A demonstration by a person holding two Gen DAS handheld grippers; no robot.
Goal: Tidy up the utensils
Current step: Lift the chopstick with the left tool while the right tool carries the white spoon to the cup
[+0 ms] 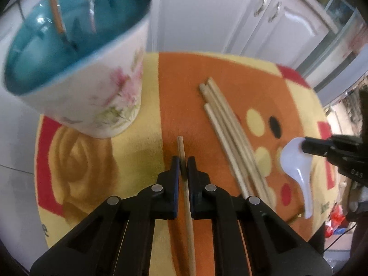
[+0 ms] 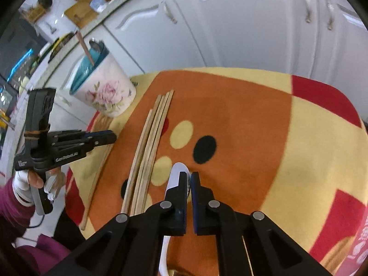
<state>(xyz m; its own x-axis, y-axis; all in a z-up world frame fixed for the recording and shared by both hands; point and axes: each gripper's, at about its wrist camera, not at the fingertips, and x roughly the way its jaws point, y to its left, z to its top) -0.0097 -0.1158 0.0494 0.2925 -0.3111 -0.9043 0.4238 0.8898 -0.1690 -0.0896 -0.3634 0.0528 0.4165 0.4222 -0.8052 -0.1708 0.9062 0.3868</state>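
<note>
My left gripper [image 1: 183, 168] is shut on a single wooden chopstick [image 1: 181, 145], whose tip pokes out past the fingers over the mat. In the right wrist view this gripper [image 2: 112, 136] holds that chopstick [image 2: 96, 184] just left of the loose chopsticks. My right gripper [image 2: 189, 179] is shut on the bowl of a white plastic spoon [image 2: 178, 169]; the left wrist view shows that spoon [image 1: 296, 168] hanging from the right gripper [image 1: 306, 148]. Several loose chopsticks [image 1: 227, 126] [image 2: 149, 149] lie on the mat. A floral cup [image 1: 92, 96] [image 2: 105, 92] with a teal inside holds a chopstick and a metal spoon.
Everything sits on an orange, yellow and red patterned mat [image 1: 184, 80] [image 2: 230, 115] over a white surface. White cabinet doors [image 2: 230, 23] stand behind. A person's gloved hand and purple sleeve [image 2: 20, 197] hold the left gripper at the left edge.
</note>
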